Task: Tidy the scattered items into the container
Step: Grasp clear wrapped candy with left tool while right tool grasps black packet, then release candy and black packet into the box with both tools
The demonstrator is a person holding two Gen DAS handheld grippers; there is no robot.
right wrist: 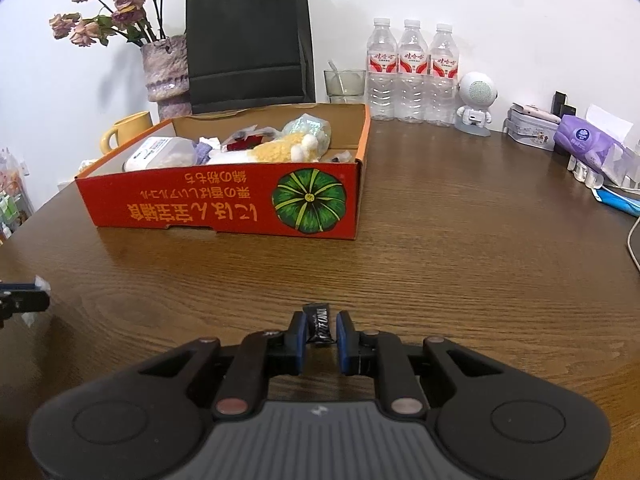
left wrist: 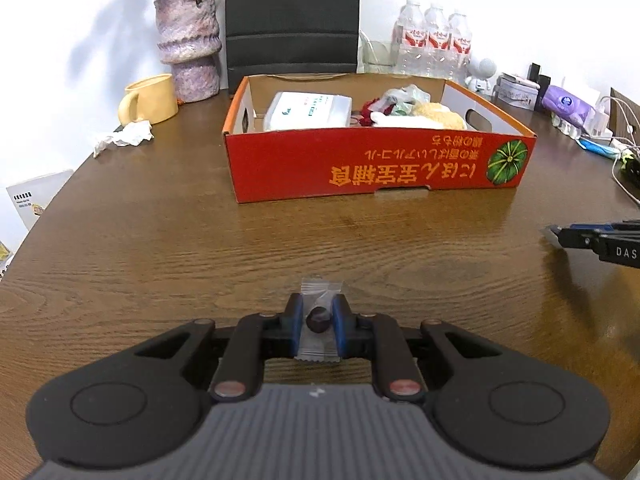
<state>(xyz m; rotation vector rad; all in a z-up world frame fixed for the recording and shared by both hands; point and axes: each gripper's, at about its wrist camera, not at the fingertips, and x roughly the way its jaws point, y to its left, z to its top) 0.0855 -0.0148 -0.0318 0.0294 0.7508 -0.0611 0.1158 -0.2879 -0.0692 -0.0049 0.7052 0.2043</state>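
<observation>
We see left gripper (left wrist: 318, 312) clamping a clear-wrapped dark candy (left wrist: 319, 317), right gripper (right wrist: 321, 330) clamping a black sachet (right wrist: 319, 327), red cardboard box (right wrist: 224, 204) ahead.

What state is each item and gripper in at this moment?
left gripper: shut on the clear-wrapped candy.
clear-wrapped candy: held between the jaws, above the table.
right gripper: shut on the black sachet.
black sachet: pinched upright.
red cardboard box: open-topped, already holding several items.
yellow mug: upright, outside the box.
crumpled tissue: loose on the table.
</observation>
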